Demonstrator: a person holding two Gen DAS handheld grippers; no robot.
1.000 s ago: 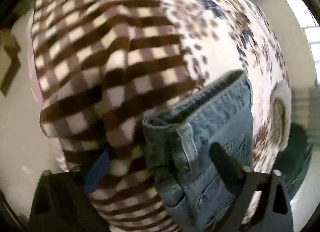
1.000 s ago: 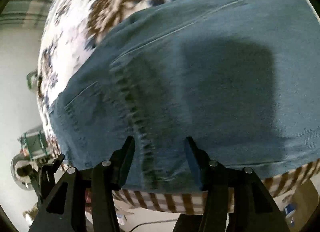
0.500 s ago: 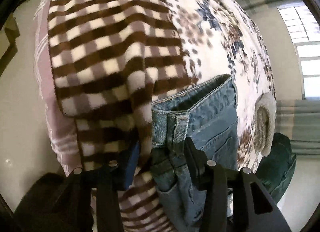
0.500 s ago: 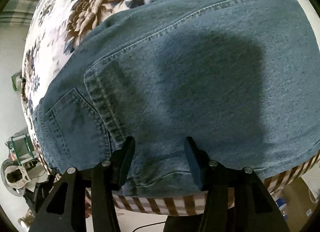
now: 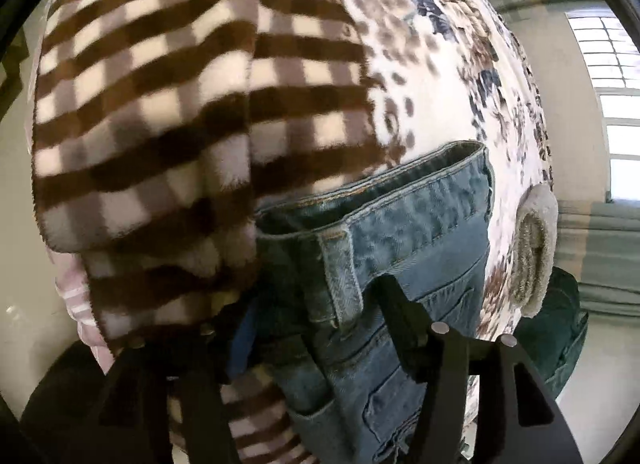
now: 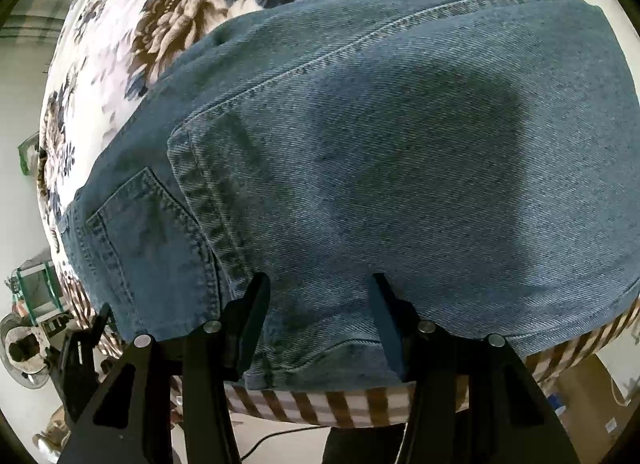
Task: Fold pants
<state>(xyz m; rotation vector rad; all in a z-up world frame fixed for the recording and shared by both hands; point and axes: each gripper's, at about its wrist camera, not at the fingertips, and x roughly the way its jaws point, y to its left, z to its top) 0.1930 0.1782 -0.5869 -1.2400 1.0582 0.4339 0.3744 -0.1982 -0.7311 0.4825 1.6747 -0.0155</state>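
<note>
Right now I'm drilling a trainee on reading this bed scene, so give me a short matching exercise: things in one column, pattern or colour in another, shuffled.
Things:
1. jeans
2. blanket
3. bedspread
4. rolled towel

Looks:
A. brown and cream checks
B. blue denim
C. plain grey-beige
D. white with brown and dark blue flowers

Pairs: 1-B, 2-A, 3-D, 4-C

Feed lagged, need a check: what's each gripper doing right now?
Left gripper: jaws apart around the jeans waistband, grip cannot be told.
Right gripper: open, over the jeans.
</note>
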